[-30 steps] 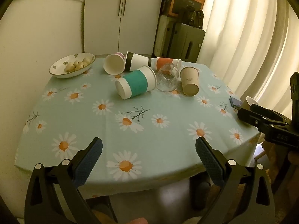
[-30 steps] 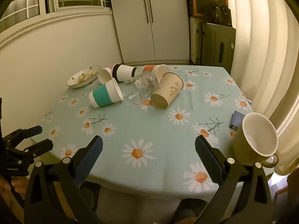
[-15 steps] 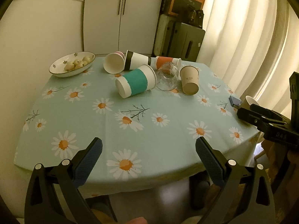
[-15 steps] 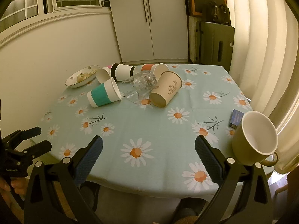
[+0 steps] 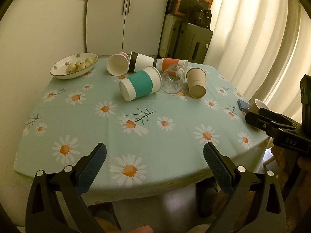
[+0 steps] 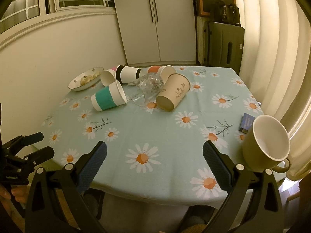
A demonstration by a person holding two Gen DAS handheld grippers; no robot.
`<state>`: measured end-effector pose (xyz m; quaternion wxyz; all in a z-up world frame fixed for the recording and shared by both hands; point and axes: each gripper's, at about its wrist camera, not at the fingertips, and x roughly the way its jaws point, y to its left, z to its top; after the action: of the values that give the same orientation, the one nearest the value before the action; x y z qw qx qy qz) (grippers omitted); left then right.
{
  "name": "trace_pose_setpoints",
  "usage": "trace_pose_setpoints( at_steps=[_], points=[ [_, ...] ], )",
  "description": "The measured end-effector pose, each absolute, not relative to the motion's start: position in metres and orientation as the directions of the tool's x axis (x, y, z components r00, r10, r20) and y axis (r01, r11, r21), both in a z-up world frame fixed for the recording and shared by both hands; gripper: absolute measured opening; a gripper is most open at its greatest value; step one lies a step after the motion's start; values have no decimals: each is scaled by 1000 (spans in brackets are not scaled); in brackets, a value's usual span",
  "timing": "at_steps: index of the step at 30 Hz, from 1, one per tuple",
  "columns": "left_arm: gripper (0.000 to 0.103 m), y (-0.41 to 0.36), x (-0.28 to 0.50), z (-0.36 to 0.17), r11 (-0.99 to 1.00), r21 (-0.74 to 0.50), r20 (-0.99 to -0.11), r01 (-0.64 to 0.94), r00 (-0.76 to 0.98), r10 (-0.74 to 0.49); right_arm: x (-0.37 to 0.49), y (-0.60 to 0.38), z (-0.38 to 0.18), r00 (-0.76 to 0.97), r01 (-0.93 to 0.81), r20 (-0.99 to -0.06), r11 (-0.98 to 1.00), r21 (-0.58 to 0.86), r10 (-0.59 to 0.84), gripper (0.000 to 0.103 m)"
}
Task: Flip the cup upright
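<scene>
Several cups lie on their sides at the far middle of the table (image 5: 175,145): a teal-banded cup (image 5: 141,83) (image 6: 108,98), a clear glass (image 5: 173,78) (image 6: 145,87), a beige paper cup (image 5: 196,82) (image 6: 173,94), a black-banded cup (image 5: 141,61) (image 6: 128,74), an orange-banded cup (image 5: 172,64) (image 6: 161,70) and a white cup (image 5: 117,65) (image 6: 107,77). My left gripper (image 5: 154,165) is open and empty at the near edge. My right gripper (image 6: 154,164) is open and empty at the near edge, also seen at the right in the left wrist view (image 5: 272,124).
An olive mug (image 6: 266,145) stands upright at the table's right edge beside a small blue box (image 6: 247,122). A bowl of food (image 5: 74,68) sits at the far left. A wall, cabinet, suitcases and curtains surround the table.
Both views have shifted slightly; the cups and mug have not moved. Both grippers stay open.
</scene>
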<state>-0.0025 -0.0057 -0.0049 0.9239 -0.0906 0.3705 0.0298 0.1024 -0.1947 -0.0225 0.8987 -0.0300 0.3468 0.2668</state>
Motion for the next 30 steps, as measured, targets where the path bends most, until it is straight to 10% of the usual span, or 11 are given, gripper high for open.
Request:
trace_pose_setpoints(
  at_steps=[30],
  points=[
    [97, -12, -2, -8, 983, -147, -696, -110, 718, -24, 103, -195, -23, 612, -497, -646, 857, 134, 456, 98]
  ],
)
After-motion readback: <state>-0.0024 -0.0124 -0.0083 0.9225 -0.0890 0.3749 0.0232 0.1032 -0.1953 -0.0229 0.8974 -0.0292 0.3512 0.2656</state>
